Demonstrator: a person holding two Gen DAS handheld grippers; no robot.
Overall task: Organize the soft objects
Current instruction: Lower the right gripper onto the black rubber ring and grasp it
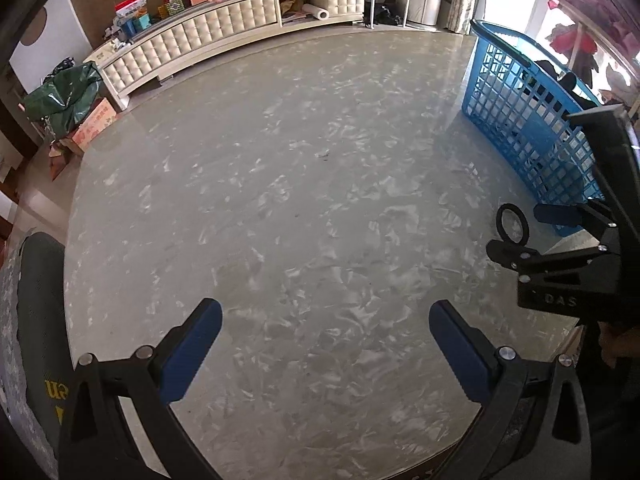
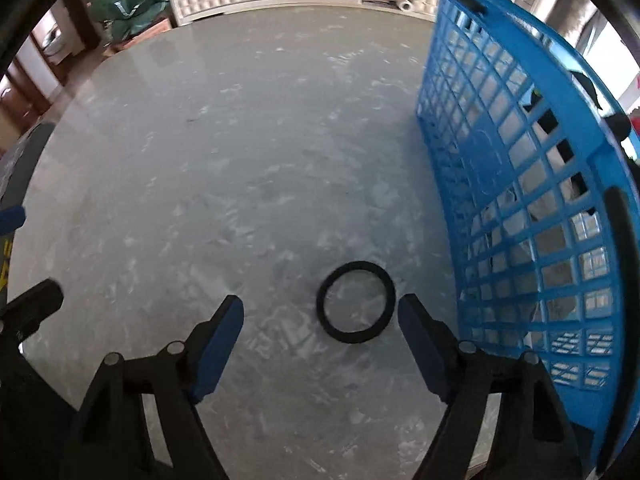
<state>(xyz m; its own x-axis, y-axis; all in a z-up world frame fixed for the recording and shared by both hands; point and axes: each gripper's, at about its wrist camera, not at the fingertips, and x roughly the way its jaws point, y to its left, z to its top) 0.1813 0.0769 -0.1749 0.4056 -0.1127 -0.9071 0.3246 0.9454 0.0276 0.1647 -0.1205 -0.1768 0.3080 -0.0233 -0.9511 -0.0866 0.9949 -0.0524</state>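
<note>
A black soft ring (image 2: pixel 355 302) lies flat on the grey marble table (image 2: pixel 240 160), just left of the blue lattice basket (image 2: pixel 520 184). My right gripper (image 2: pixel 320 324) is open and empty, its right finger pad (image 2: pixel 420 344) beside the ring. In the left wrist view the ring (image 1: pixel 512 224) shows at the far right, just beyond the right gripper's fingertips (image 1: pixel 516 234). My left gripper (image 1: pixel 325 326) is open and empty over the bare table (image 1: pixel 300 180). The basket (image 1: pixel 524 116) holds dark and pale items, seen only through the lattice.
A cream tufted cabinet (image 1: pixel 224 36) stands beyond the table's far edge. A green bag (image 1: pixel 64 96) and a cardboard box (image 1: pixel 94 126) sit on the floor at left. A dark chair back (image 1: pixel 38 320) is by the table's near left edge.
</note>
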